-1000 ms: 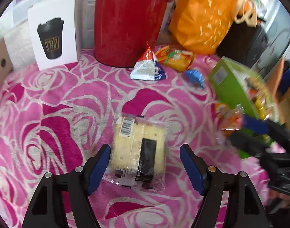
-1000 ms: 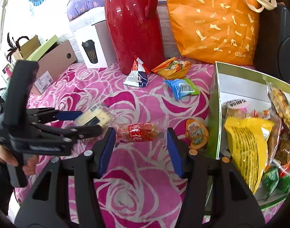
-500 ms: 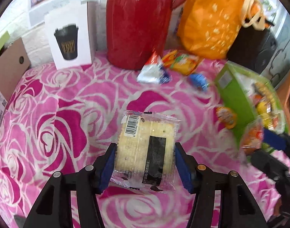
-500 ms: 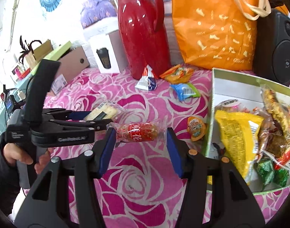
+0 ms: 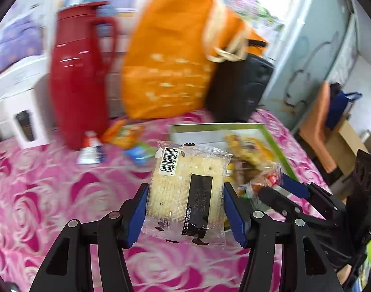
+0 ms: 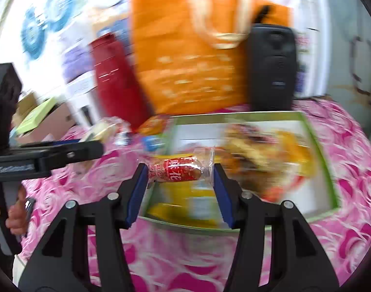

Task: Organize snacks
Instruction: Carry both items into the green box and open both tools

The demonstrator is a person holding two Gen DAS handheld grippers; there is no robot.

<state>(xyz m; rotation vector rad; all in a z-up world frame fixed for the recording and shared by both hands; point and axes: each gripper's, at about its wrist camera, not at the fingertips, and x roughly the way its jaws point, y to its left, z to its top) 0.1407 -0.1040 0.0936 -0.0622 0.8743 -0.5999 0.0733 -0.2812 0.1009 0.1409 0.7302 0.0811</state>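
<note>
Flanking the green box (image 6: 316,146): left tongs (image 5: 185,209) clamping cracker pack (image 5: 187,189); right tongs (image 6: 178,182) clamping red snack (image 6: 180,170); flask (image 5: 78,77) behind.

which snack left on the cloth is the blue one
The small blue packet, lying right of the red-and-white pouch and in front of the orange bag of snacks.

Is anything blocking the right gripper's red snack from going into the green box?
Nothing visible does. The red snack hangs in the right gripper over the green box, whose open top already holds other snacks.
</note>
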